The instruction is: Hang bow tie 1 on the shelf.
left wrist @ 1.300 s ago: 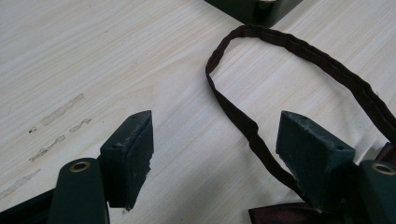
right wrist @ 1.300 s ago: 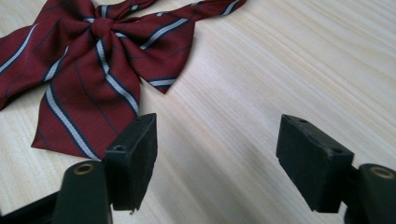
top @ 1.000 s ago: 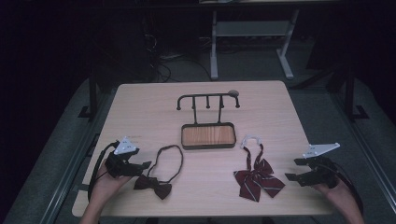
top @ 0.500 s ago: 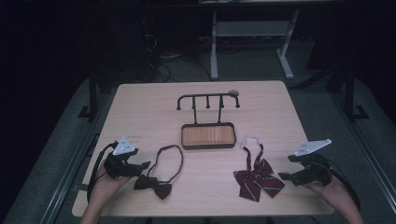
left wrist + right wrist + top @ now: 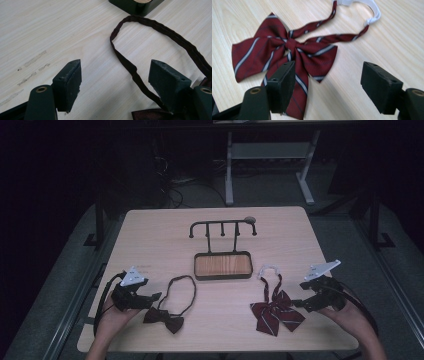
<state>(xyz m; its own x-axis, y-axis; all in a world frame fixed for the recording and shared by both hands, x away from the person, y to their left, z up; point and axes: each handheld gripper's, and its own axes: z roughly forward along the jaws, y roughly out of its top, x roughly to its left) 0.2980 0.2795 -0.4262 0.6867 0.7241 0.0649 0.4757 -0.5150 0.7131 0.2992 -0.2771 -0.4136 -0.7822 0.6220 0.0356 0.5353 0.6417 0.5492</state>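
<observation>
a dim room with a dark floor and a grey metal frame (image 5: 270, 155) at the back is seen around a pale wood-grain table (image 5: 160, 235), lit from above. near the middle of the table a black stand (image 5: 222, 251) is set, with a wooden-floored tray at its base and a rail of short pegs above it. at the near left, the left gripper (image 5: 152, 299) is held low over the tabletop in a hand (image 5: 107, 320) entering from the bottom edge; its jaws are parted with nothing pressed between them. just beside it, toward the middle, a dark brown bow tie (image 5: 164, 318) is laid flat, its neck strap (image 5: 130, 67) looped out toward the stand. in the left gripper view the strap is seen running between the two black jaws and under the right-hand one, though contact cannot be told. at the near right, the right gripper (image 5: 296, 304) is held in the other hand (image 5: 357, 320), its tips just beside a red striped bow tie (image 5: 275, 311) that lies flat on the wood, with its thin straps joined by a white clasp (image 5: 268, 269) pointing toward the stand. the jaws of this gripper are spread wide, having just been closing a little, and nothing is clamped between them; in the right gripper view one tail of the red tie is partly covered by the left-hand jaw. the two ties are kept well apart, one on each side of the tray.
</observation>
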